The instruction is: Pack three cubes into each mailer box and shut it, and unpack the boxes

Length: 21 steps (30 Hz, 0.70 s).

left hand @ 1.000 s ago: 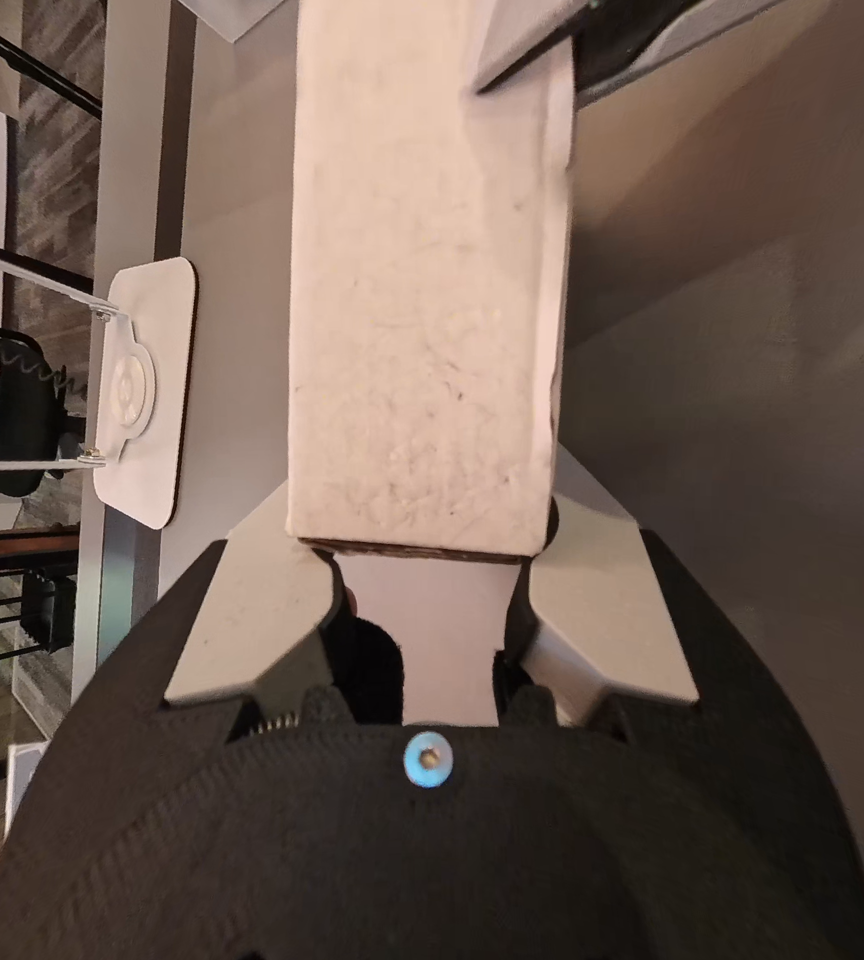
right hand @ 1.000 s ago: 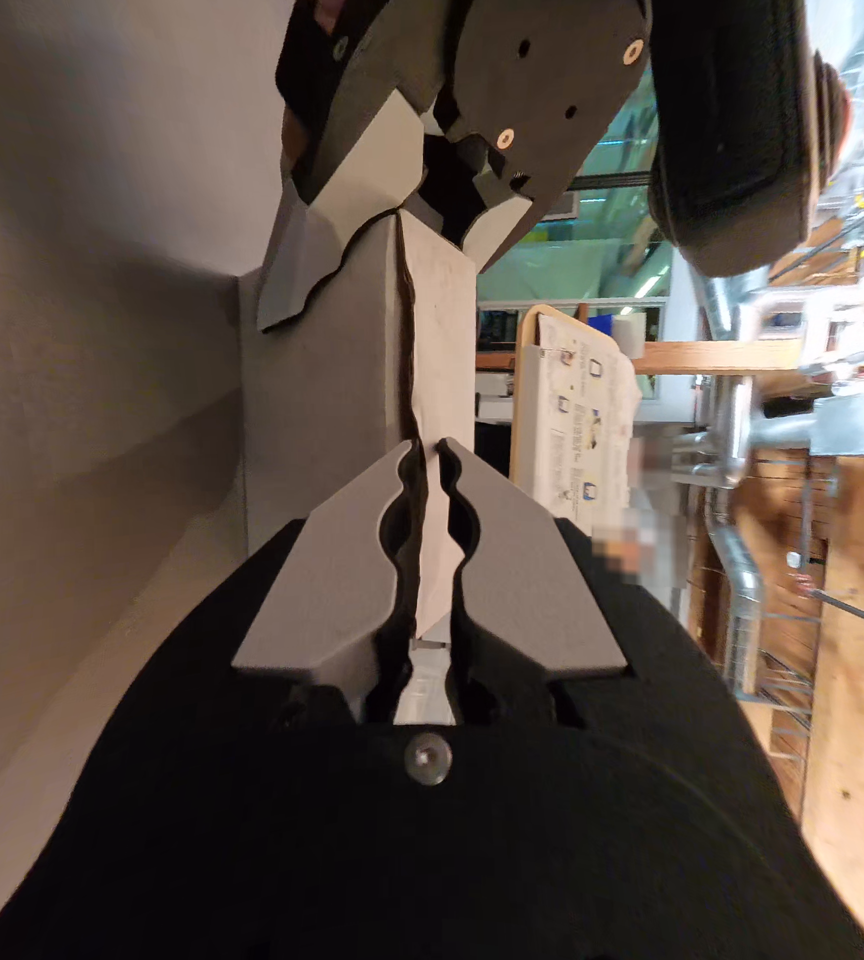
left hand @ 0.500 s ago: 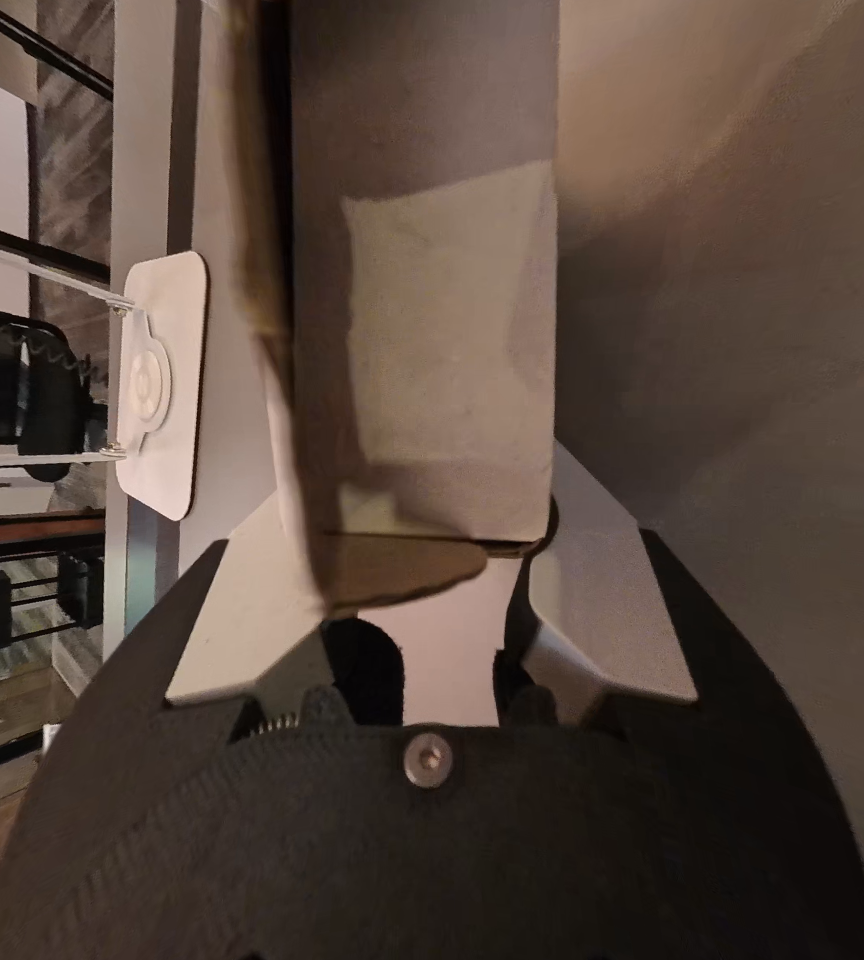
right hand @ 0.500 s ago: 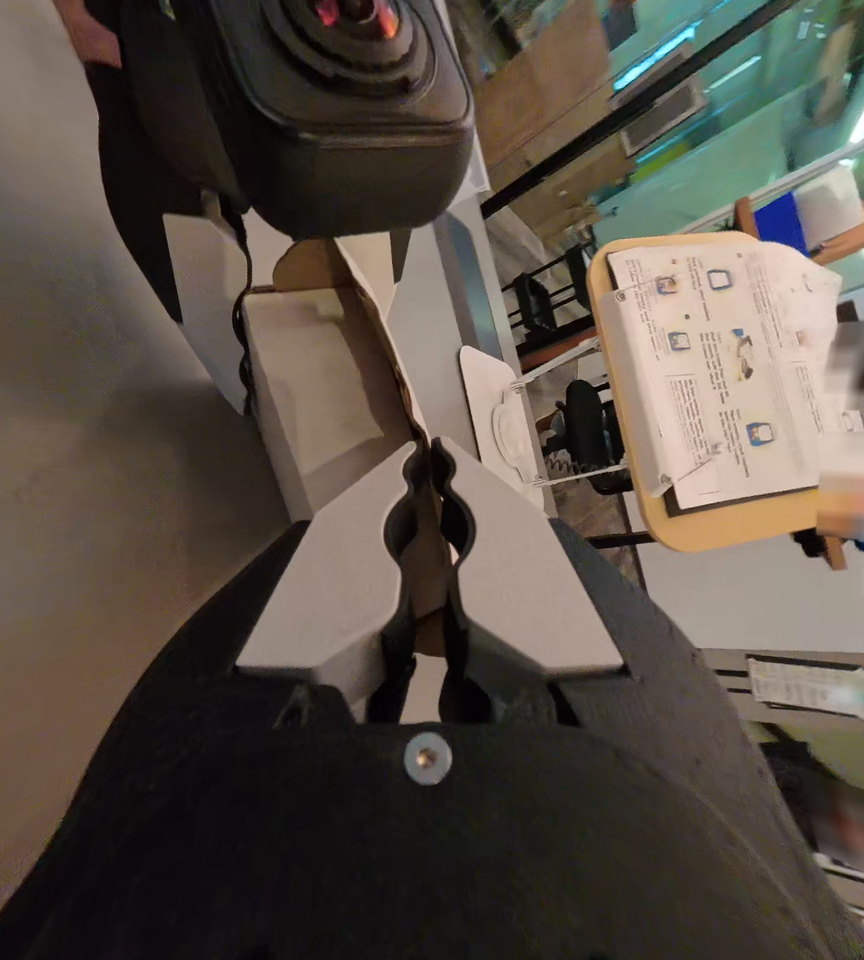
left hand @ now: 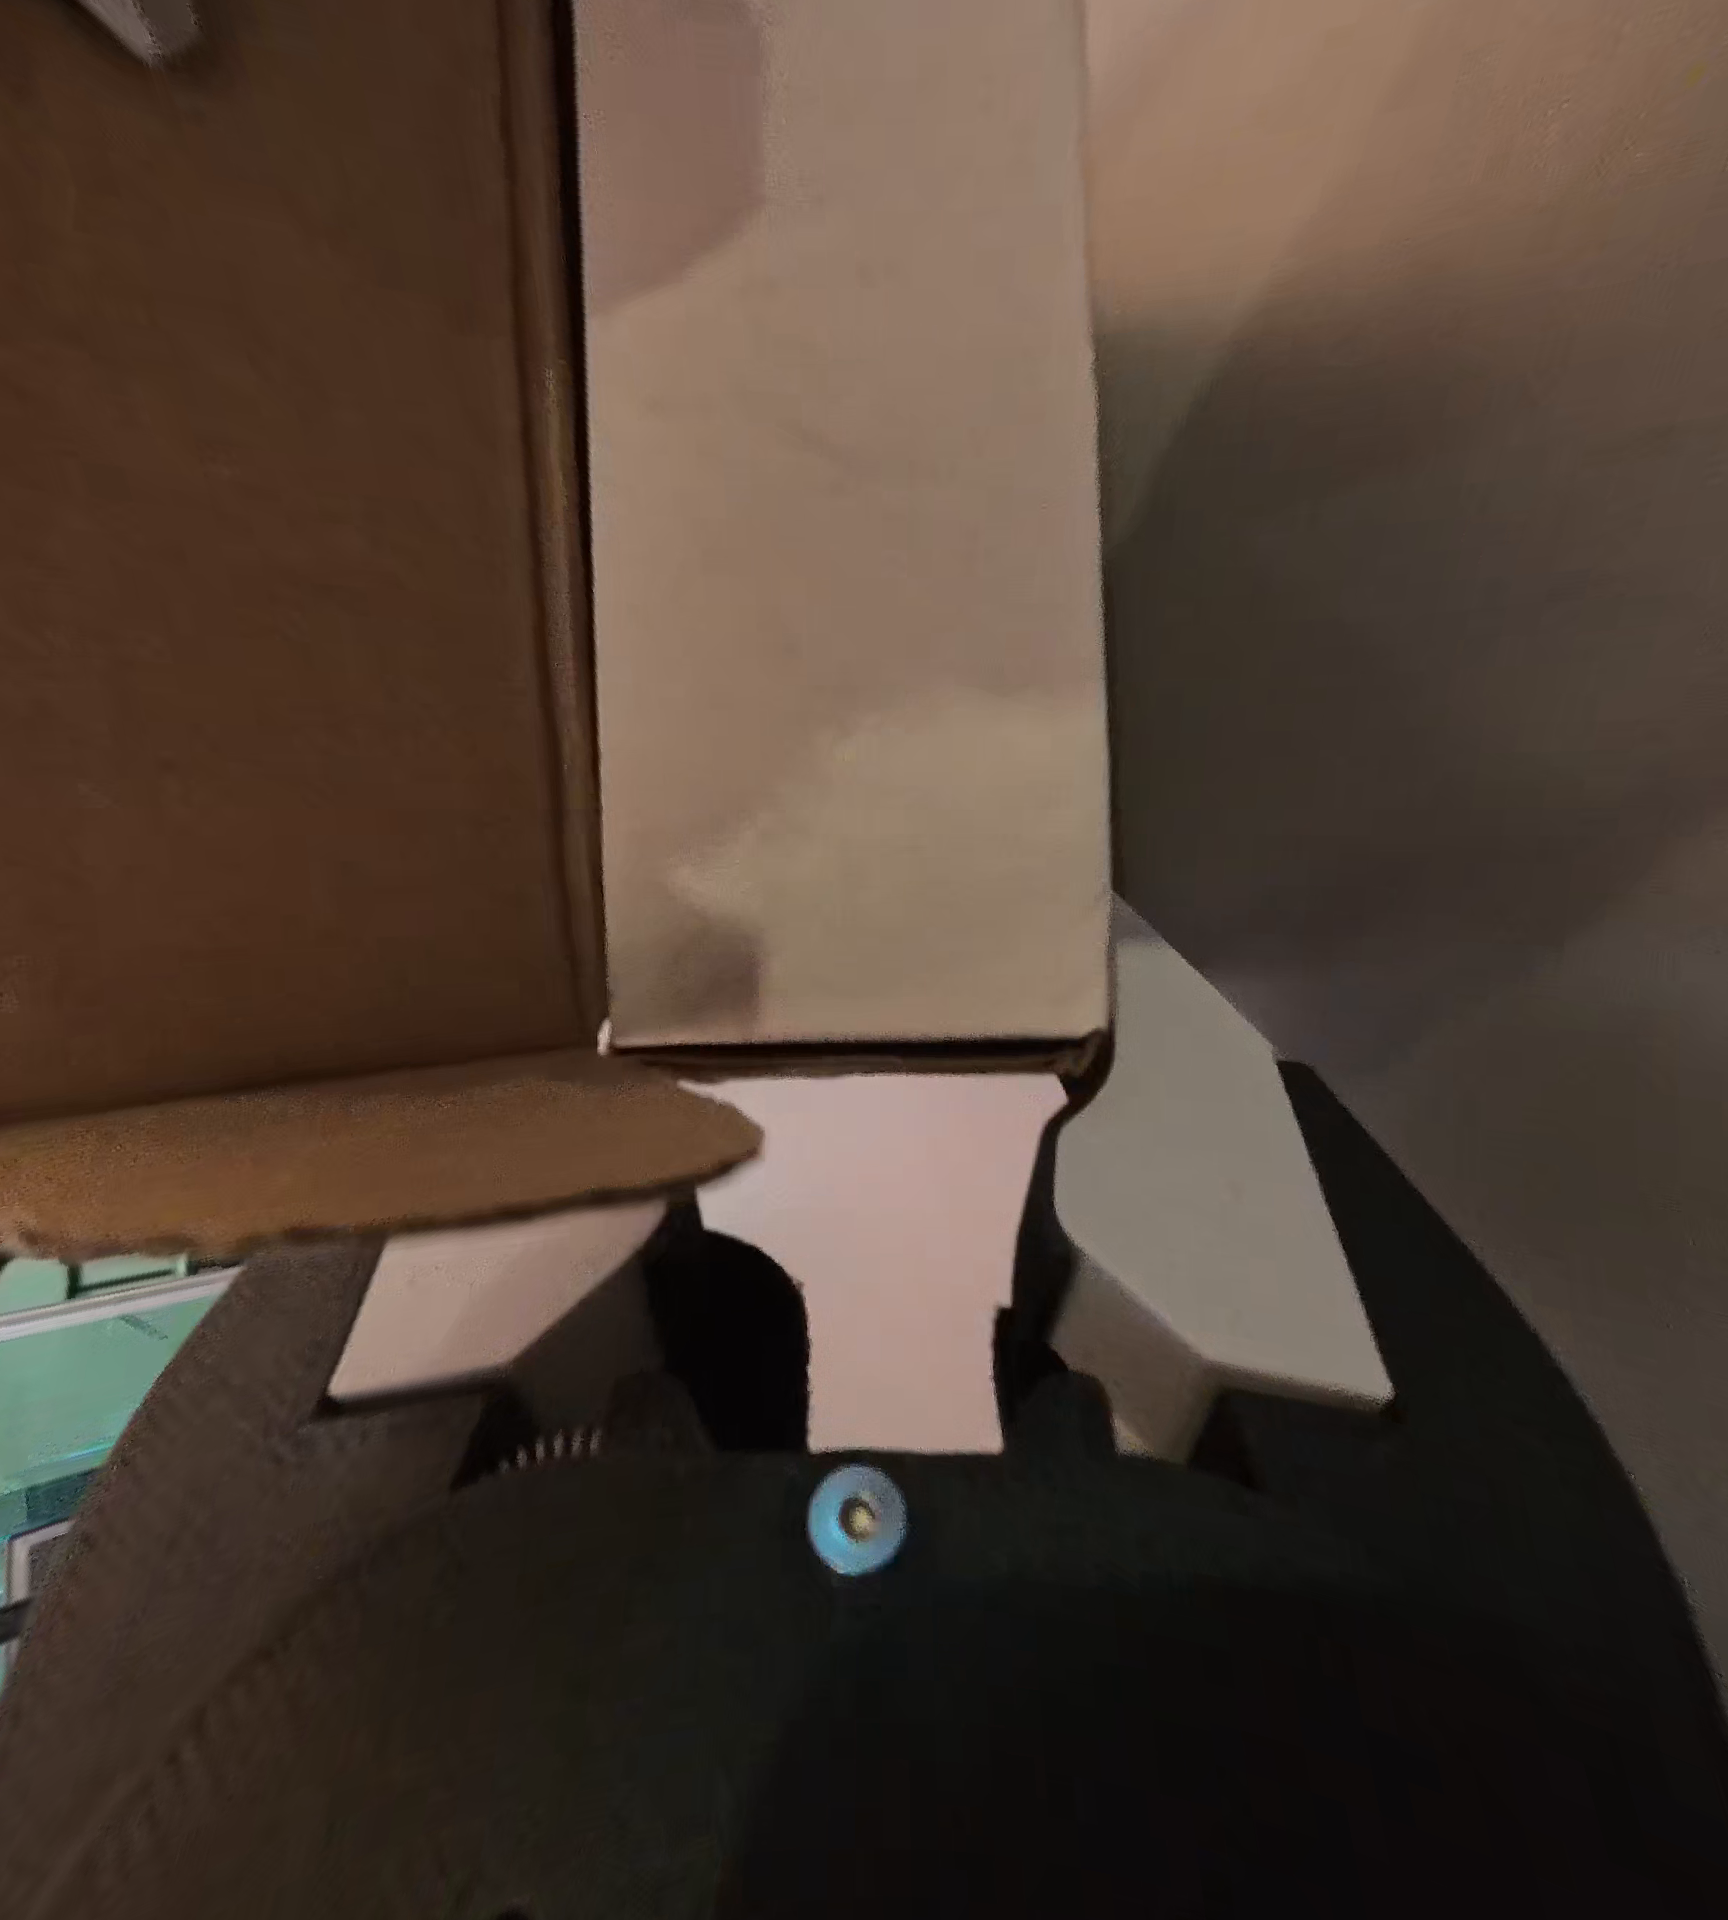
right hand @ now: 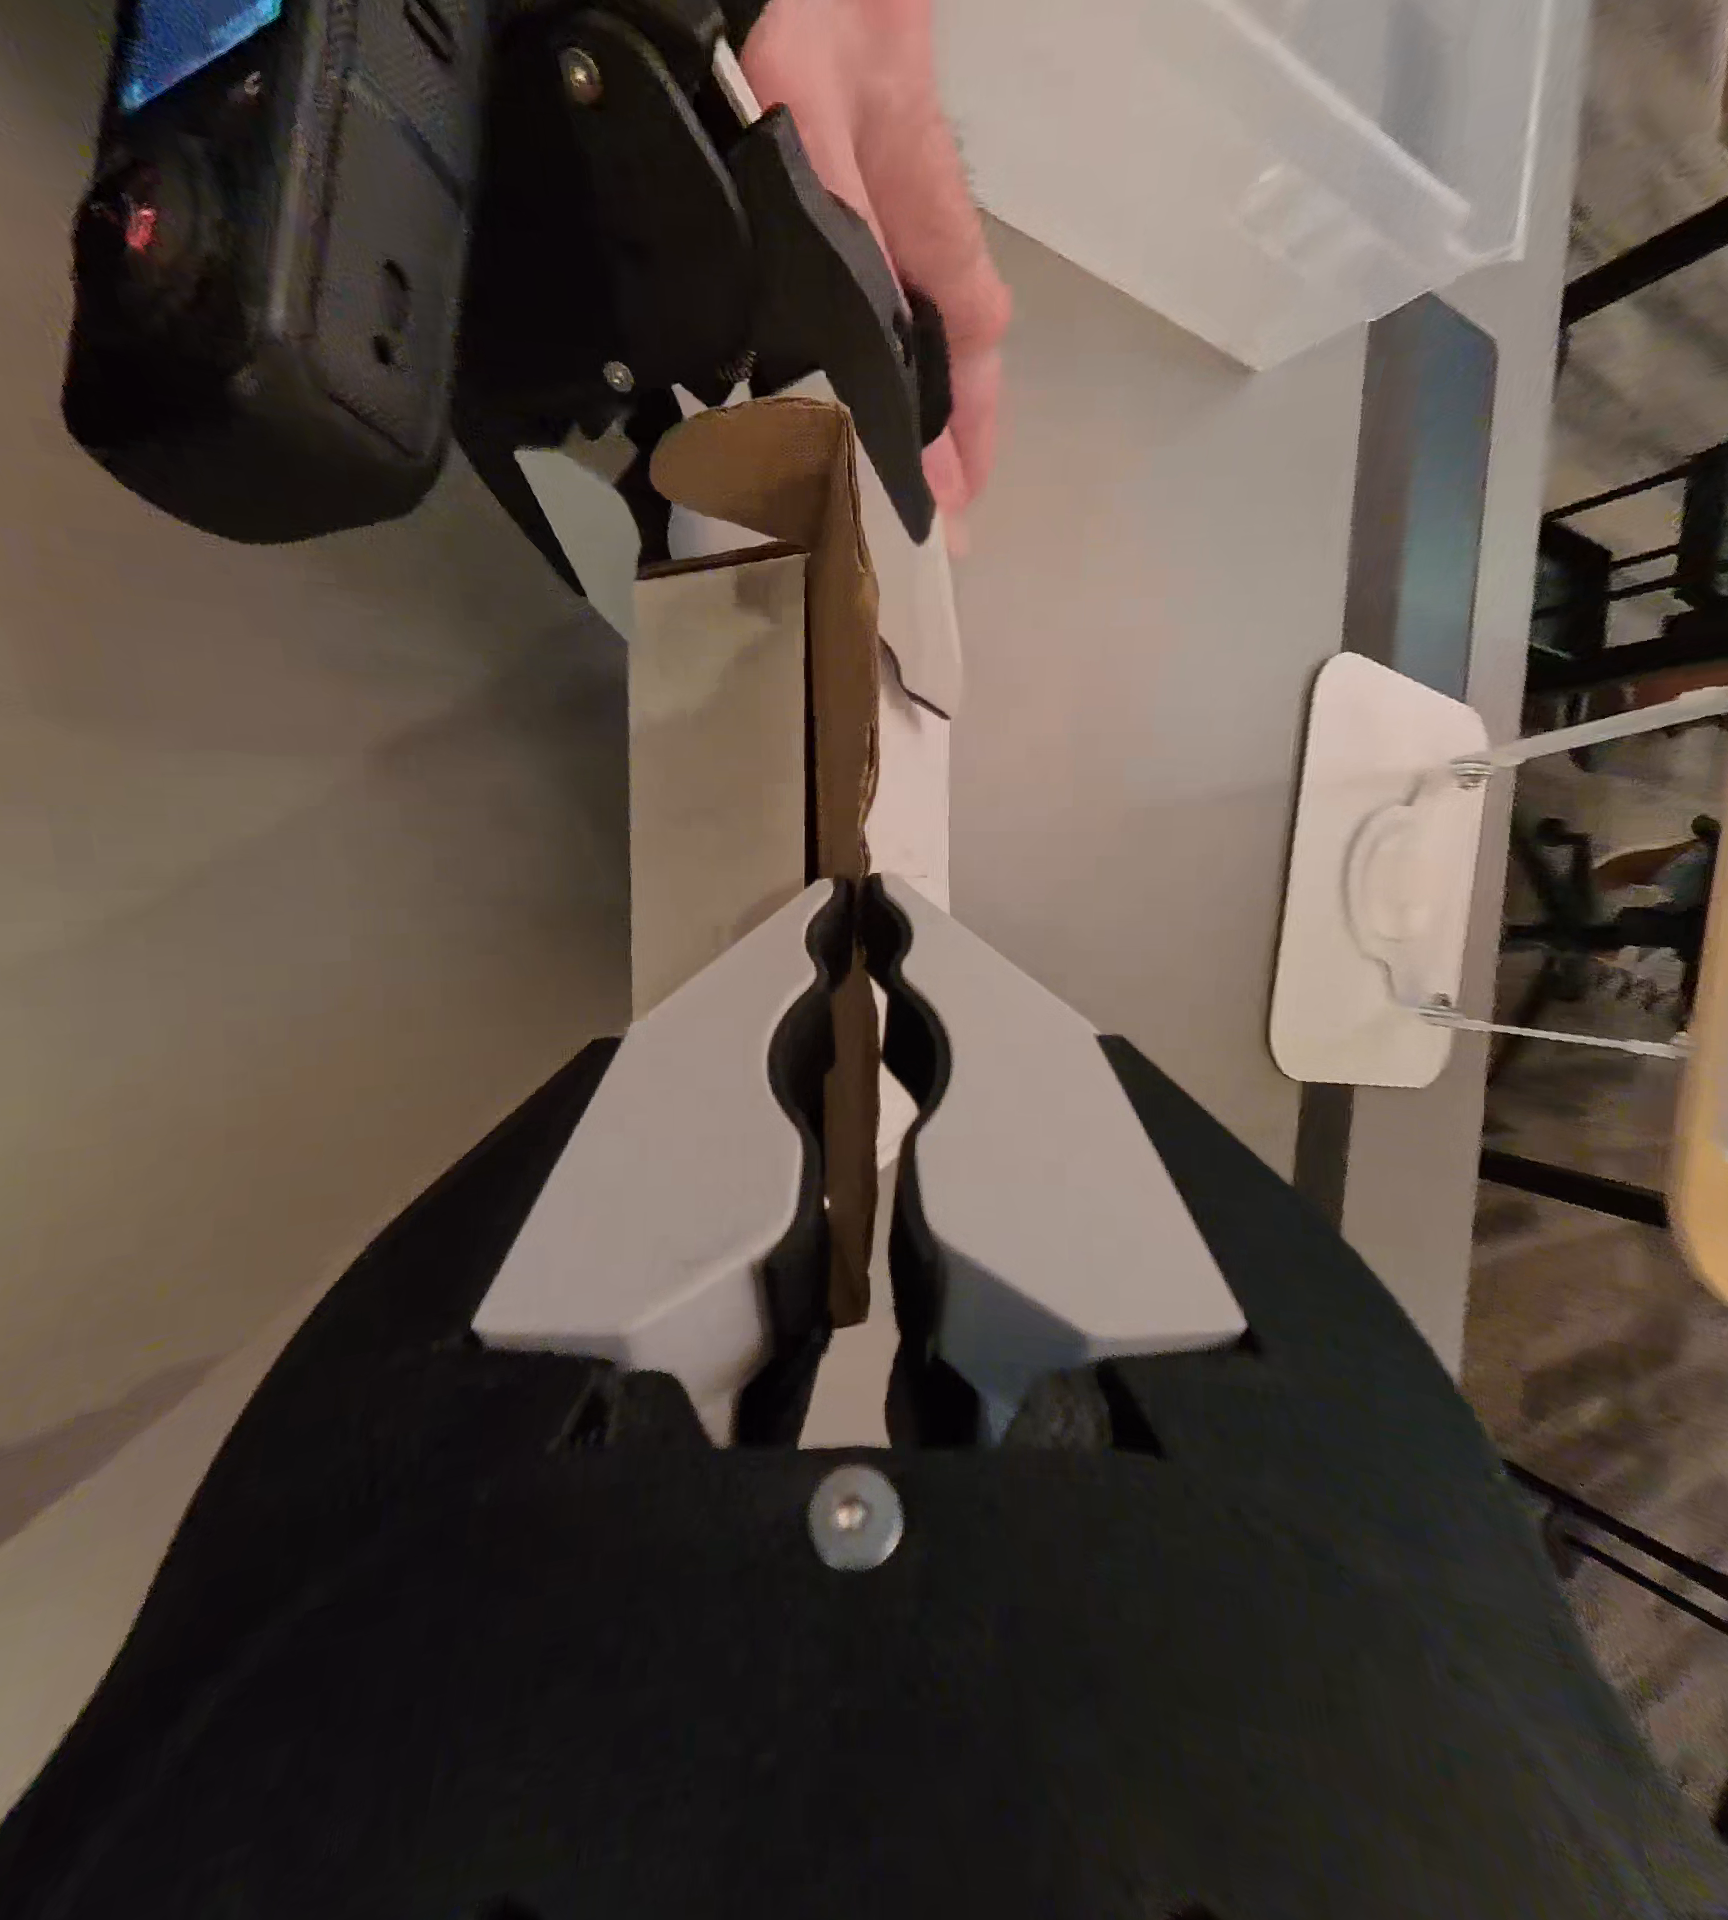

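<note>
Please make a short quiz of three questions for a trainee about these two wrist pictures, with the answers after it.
1. True or false: the right gripper is shut on the brown lid flap of the mailer box.
2. Multiple choice: what grips the far end of the box in the right wrist view? A) a bare hand alone B) the left gripper C) nothing
3. Short answer: in the left wrist view, which colour is the inside of the opened lid?

Key
1. True: the thin cardboard runs between the closed fingers.
2. B: its fingers clamp the white box end, and a hand holds the tool.
3. Brown; the outer wall is white.
</note>
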Tool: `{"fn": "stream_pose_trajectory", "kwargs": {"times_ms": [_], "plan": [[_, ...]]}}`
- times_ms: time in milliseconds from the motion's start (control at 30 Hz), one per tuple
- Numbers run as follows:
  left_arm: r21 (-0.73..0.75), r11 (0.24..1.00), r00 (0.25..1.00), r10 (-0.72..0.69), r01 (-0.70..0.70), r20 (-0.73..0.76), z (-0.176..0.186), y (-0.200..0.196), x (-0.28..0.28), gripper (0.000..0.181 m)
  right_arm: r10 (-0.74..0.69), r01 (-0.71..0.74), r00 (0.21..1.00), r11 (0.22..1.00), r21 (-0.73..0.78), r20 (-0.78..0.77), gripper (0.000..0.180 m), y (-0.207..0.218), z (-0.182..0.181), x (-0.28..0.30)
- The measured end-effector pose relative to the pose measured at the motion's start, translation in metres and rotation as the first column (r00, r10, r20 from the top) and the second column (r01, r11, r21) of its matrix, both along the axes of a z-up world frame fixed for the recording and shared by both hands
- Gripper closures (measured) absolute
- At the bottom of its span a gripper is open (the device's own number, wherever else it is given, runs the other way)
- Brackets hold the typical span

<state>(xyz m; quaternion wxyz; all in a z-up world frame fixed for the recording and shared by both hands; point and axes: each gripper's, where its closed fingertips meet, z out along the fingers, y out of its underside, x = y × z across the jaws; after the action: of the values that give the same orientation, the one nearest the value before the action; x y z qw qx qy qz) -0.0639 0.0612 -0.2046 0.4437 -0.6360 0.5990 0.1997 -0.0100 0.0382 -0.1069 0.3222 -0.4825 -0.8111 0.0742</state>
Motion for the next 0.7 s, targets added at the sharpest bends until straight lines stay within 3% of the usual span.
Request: {"fn": "stream_pose_trajectory", "kwargs": {"times_ms": [33,233,367,600,700], "plan": [[0.011,1.000,1.000,-0.008,0.008,0.011,0.000,-0.002,0.003,0.112,-0.007,0.007,1.000,1.000,-0.005,0.001,0.180,0.001,0.000,0.001],[0.088,0.995,0.998,-0.052,0.054,-0.030,-0.003,-0.009,0.008,0.117,-0.032,0.033,0.998,0.999,-0.029,0.058,0.180,0.000,-0.010,0.012],[0.068,0.997,0.998,-0.039,0.036,0.041,-0.003,-0.015,0.000,0.116,-0.040,0.040,0.997,0.999,-0.007,0.066,0.180,-0.013,-0.016,0.015],[-0.149,0.988,0.954,0.008,0.038,0.299,-0.004,-0.040,-0.008,0.098,-0.030,0.030,0.999,1.000,-0.007,0.038,0.180,-0.033,-0.022,0.012],[-0.177,0.983,0.954,0.000,0.055,0.300,-0.004,-0.045,-0.007,0.096,-0.043,0.044,0.998,0.999,-0.030,0.035,0.180,-0.035,-0.021,0.011]]}}
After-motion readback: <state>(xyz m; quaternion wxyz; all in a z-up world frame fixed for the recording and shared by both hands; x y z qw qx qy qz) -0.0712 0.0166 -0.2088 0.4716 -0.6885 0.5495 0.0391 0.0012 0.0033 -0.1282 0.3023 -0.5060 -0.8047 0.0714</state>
